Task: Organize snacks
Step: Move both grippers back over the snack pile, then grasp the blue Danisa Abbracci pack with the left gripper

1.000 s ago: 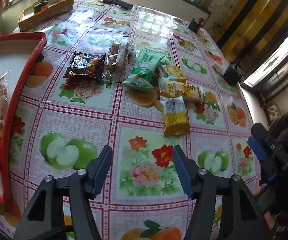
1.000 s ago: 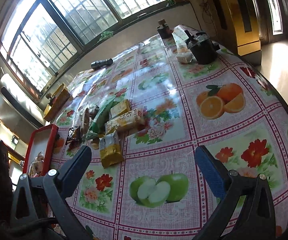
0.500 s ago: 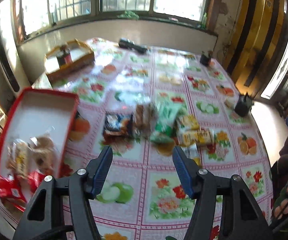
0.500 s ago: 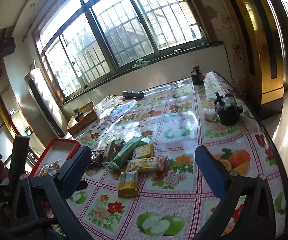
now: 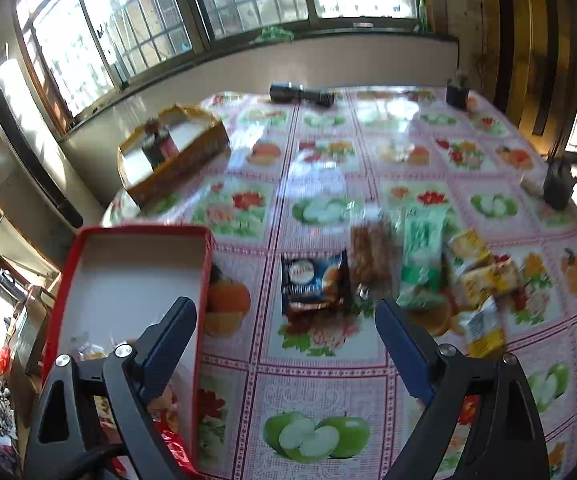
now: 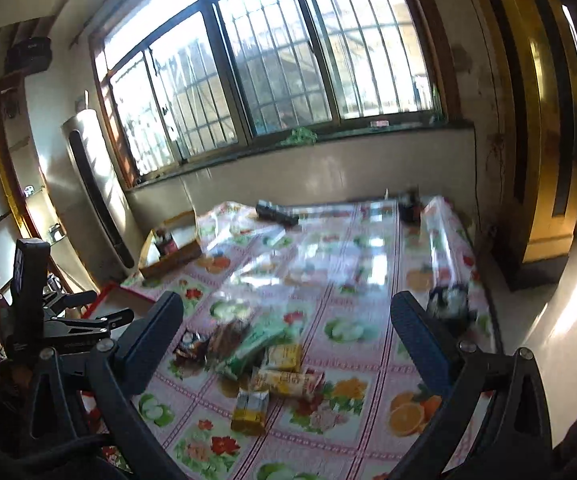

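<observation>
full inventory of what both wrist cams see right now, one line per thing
red tray: 1, red rim, white inside, table's left edge, a few snacks at its near end
dark blue snack packet: 1, mid-table, nearest the tray
brown snack in clear wrap: 1, right of the blue packet
green packet: 1, right of the brown snack
yellow packets: 3, right end of the row
yellow basket: 1, far left, holds a dark bottle
flashlight: 1, black, far edge
tablecloth: 1, fruit and flower print
left gripper: jaws just opened wide, empty
right gripper: open, empty
</observation>
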Motion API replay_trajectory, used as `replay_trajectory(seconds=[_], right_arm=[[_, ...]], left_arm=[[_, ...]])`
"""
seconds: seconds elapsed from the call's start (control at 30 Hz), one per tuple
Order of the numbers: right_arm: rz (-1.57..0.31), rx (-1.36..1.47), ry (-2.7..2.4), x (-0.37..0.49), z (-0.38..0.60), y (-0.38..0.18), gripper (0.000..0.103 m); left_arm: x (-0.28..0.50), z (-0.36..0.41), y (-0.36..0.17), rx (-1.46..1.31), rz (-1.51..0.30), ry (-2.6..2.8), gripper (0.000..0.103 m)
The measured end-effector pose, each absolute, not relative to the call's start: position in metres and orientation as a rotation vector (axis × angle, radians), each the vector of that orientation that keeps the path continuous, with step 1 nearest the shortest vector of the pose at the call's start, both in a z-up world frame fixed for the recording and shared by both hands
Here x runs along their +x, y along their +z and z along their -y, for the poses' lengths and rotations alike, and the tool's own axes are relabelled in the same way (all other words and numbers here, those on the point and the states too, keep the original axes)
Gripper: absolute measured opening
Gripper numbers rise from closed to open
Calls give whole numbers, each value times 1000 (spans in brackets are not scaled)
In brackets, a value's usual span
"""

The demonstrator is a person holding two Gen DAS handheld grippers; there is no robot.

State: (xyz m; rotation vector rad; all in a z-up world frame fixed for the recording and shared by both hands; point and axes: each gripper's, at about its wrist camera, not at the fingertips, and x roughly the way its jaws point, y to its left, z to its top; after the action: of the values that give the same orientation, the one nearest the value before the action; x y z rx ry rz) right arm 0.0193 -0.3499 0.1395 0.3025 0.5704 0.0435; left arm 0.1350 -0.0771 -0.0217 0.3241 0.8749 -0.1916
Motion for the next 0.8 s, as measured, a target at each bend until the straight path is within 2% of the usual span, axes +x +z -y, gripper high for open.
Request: replay_trajectory(seconds=[0.1, 0.23, 0.5, 0.8], right_arm=[[-732, 400, 40, 26, 334, 65, 103], [-862, 509, 6, 34, 329, 9, 103], [-972, 354, 10, 79, 313, -8, 103], [-970, 122, 122, 111, 286, -14, 102]], left_arm=[[151, 65, -60, 282, -978, -197, 91], [176, 55, -75, 205, -1017, -197, 91], [205, 69, -84, 126, -1068, -284, 91], [219, 86, -91, 203, -1055, -261, 91]])
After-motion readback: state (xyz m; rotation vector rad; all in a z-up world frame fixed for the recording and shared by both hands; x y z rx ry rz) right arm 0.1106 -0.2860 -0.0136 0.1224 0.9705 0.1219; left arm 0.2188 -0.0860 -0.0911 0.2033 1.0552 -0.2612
